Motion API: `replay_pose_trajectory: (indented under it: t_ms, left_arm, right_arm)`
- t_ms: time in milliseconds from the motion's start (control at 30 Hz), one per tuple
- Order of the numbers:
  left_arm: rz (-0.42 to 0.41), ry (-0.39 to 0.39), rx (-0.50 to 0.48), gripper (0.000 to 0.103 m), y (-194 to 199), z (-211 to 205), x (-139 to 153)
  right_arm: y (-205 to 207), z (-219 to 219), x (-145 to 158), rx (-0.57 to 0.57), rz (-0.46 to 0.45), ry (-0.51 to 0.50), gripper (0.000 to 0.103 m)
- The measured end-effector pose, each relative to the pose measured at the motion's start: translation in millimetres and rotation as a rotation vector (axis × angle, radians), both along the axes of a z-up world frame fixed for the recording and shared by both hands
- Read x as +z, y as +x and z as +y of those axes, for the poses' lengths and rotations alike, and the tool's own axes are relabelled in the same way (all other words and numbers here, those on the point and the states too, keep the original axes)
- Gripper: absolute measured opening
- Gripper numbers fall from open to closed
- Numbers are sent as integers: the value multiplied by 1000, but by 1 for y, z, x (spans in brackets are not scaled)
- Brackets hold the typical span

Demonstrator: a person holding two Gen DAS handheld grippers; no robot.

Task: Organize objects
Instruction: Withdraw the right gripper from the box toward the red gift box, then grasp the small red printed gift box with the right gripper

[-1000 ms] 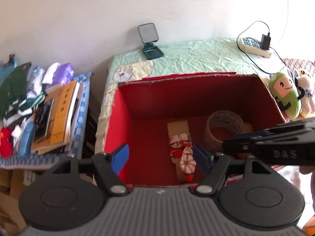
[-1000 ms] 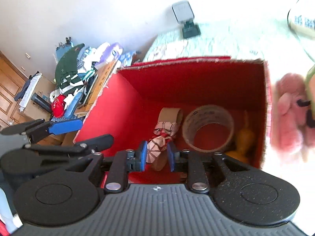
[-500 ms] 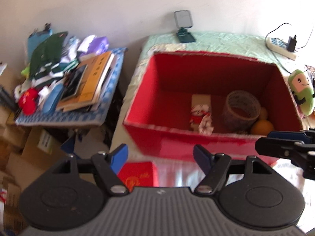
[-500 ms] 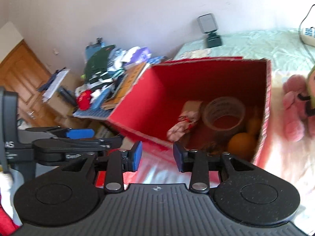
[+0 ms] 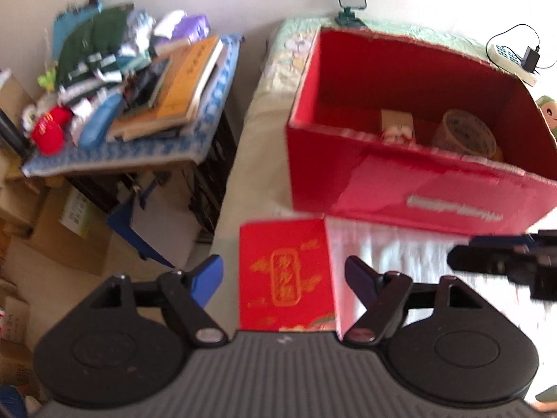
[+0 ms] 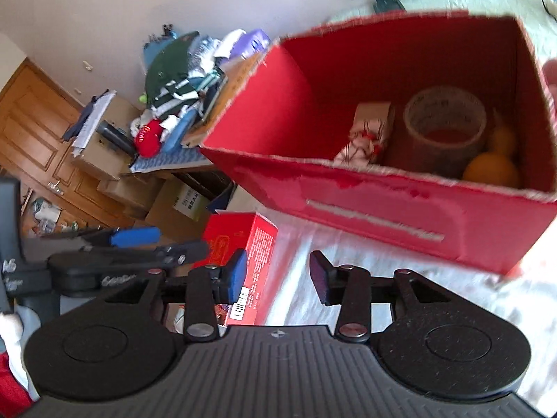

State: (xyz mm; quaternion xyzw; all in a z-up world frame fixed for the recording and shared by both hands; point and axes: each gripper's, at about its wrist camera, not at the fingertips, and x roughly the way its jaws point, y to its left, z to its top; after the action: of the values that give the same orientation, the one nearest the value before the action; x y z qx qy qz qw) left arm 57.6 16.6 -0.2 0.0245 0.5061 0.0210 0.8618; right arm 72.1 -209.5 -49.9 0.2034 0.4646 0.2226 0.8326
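A big open red cardboard box (image 5: 410,191) (image 6: 383,205) stands on the bed. Inside it lie a tape roll (image 6: 445,122), a small red-and-white wrapped bundle (image 6: 365,139) and an orange gourd-like thing (image 6: 494,170). A small red packet box with gold print (image 5: 285,275) (image 6: 250,240) lies on the bed in front of the big box. My left gripper (image 5: 283,278) is open, its fingers on either side of the packet and above it. My right gripper (image 6: 278,271) is open and empty, just right of the packet.
A side table (image 5: 139,146) left of the bed carries books and piled clothes. Cardboard boxes (image 5: 62,230) stand on the floor below it. A power strip (image 5: 511,59) and a small stand mirror (image 5: 350,0) sit at the bed's far edge. A green plush (image 5: 548,111) lies right of the big box.
Both grippers have pulled back out of the red box toward the bed's near edge. The right gripper opened and left the bundle in the box. The red packet has come into view.
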Motion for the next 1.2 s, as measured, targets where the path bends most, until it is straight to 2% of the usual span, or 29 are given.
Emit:
replay_pose_trajectory:
  t_ms: [133,167,300,500,667,700,733,833,967,1000,1200]
  left_arm:
    - [56,-34,-29,83,-11,22,-20]
    - [71,-49,-28,86,-12,26,-26]
    - [138,-140,-31,90,-8,41,-45]
    - [140,-168,-75,96,1,41,-57]
    - [144,-208,-122,92,9,40,-58]
    - [150,-217,-129,89,10,39,-59]
    - [151,-233,-143,85,11,38,-58]
    - [147,-214,-172,83,13,30,-57]
    - [166,-215,-216,82,8,20,-54]
    - [169,-213,-235,78,5,16,-51]
    - [177,-213,-407,77,-13,-31,-29]
  right_arm:
    - [0,16,-10,-16,32,17,49]
    - [1,20,-12,-19,38,21,50]
    - [7,37,-22,-24,70,45,53]
    - [19,63,-38,-14,126,33,56]
    - [27,74,-53,-16,171,21,56]
    - [28,74,-56,-15,184,30,56]
    - [29,74,-60,-15,197,43,56]
    - [25,67,-65,-14,233,109,50]
    - [16,55,-56,12,235,94,48]
    - [12,50,-53,22,240,93,48]
    - [-18,3,-34,26,239,66,47]
